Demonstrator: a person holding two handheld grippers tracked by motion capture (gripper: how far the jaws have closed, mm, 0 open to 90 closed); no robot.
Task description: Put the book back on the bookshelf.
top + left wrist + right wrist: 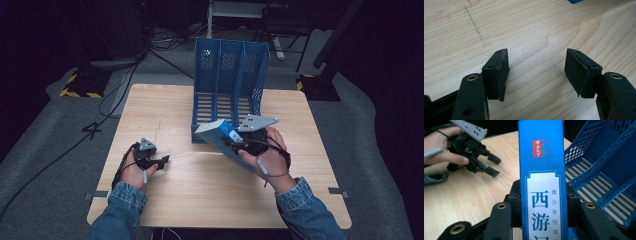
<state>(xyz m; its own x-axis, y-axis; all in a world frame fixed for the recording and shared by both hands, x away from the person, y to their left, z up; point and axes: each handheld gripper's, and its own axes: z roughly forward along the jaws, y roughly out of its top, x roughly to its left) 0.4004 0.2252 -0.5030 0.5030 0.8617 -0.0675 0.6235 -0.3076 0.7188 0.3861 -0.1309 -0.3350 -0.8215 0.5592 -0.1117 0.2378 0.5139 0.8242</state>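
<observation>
My right gripper (pixel 232 142) is shut on a blue book (pixel 217 137), which hangs tilted above the table just in front of the blue file rack (pixel 230 75). In the right gripper view the book's spine (pixel 540 157) with its white label stands upright between the jaws of that gripper (pixel 543 202), and the rack's slotted compartments (pixel 599 170) lie just to its right. My left gripper (pixel 164 161) rests low over the wood at the left, open. Its pads (pixel 499 72) stand wide apart with only bare tabletop between them. It also appears in the right gripper view (pixel 492 165), held by a hand.
The wooden table (pixel 200 185) has bare room in front and to the left. The rack, with three upright compartments, stands at the far middle. Cables and stand feet lie on the grey floor behind. A blue corner (pixel 575 1) peeks in at the left gripper view's top edge.
</observation>
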